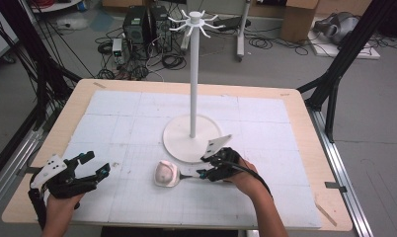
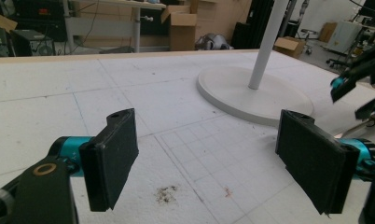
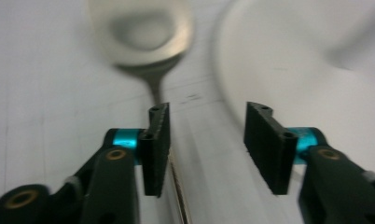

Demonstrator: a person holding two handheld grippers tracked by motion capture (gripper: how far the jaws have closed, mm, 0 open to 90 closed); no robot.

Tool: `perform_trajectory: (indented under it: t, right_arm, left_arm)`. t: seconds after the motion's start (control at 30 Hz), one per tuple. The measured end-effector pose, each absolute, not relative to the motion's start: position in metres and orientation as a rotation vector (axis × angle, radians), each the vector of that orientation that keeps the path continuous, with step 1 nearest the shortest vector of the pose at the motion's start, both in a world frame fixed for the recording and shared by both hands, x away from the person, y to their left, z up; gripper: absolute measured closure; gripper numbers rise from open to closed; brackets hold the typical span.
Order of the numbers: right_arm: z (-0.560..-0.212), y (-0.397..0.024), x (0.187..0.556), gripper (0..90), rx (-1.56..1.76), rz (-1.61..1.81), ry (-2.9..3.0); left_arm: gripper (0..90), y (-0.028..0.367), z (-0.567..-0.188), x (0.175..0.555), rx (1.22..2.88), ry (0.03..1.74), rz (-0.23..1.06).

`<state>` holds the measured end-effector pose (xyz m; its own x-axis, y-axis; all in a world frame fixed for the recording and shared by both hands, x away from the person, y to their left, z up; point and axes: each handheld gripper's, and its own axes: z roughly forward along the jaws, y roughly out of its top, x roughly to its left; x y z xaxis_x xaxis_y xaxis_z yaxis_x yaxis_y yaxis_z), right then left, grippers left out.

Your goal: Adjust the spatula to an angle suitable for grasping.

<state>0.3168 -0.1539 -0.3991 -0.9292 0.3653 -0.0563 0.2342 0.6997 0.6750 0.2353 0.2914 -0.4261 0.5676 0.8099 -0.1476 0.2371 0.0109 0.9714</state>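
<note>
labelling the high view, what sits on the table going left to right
left claw → ladle lying on the table → right claw, jaws apart around the ladle's handle; the white stand overlaps these, so it's left out.

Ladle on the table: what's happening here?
A person works two hand-held grippers at a white foam-topped table. The right gripper has its fingers open astride the handle of a metal ladle that lies flat beside the round base of a white hook stand; the pads are not pressing on it. The left gripper sits open off to the left, holding nothing.
</note>
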Motion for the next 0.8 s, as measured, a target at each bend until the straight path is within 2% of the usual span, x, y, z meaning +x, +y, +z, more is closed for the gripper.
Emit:
perform_trajectory:
  t: [0.13, 0.17, 0.2, 0.27, 0.3, 0.33, 0.37, 0.53, 0.7, 0.8]
  right_arm:
    - [-0.390, -0.201, 0.297, 42.0, 0.880, 1.195, 2.421]
    - [-0.392, -0.228, 0.285, 42.4, 1.040, 1.186, 2.243]
    - [-0.392, -0.228, 0.285, 42.4, 1.040, 1.186, 2.243]
    - [-0.398, -0.254, 0.272, 46.4, 1.171, 1.165, 2.112]
    - [-0.401, -0.265, 0.266, 52.3, 1.237, 1.154, 2.060]
    - [-0.408, -0.285, 0.254, 81.9, 1.354, 1.157, 2.023]
    - [-0.411, -0.293, 0.248, 87.9, 1.384, 1.133, 2.011]
    - [-0.418, -0.309, 0.233, 89.5, 1.434, 0.957, 1.988]
    - [-0.432, -0.313, 0.227, 89.5, 1.543, 0.890, 2.032]
    - [-0.434, -0.307, 0.228, 89.5, 1.539, 0.876, 2.066]
  left_arm:
    - [21.4, 0.291, -0.427, 0.235, 1.540, 0.930, 0.557]
    - [27.5, 0.291, -0.427, 0.236, 1.548, 0.919, 0.545]
    - [27.5, 0.290, -0.427, 0.236, 1.546, 0.910, 0.537]
    - [27.9, 0.288, -0.427, 0.236, 1.552, 0.911, 0.541]
    - [27.8, 0.287, -0.427, 0.236, 1.557, 0.909, 0.543]
    - [27.9, 0.286, -0.427, 0.236, 1.561, 0.910, 0.538]
    - [27.8, 0.285, -0.428, 0.237, 1.565, 0.908, 0.541]
    - [27.6, 0.280, -0.430, 0.240, 1.588, 0.922, 0.541]
    - [34.9, 0.281, -0.428, 0.238, 1.580, 0.920, 0.538]
    - [35.6, 0.284, -0.429, 0.238, 1.576, 0.933, 0.536]
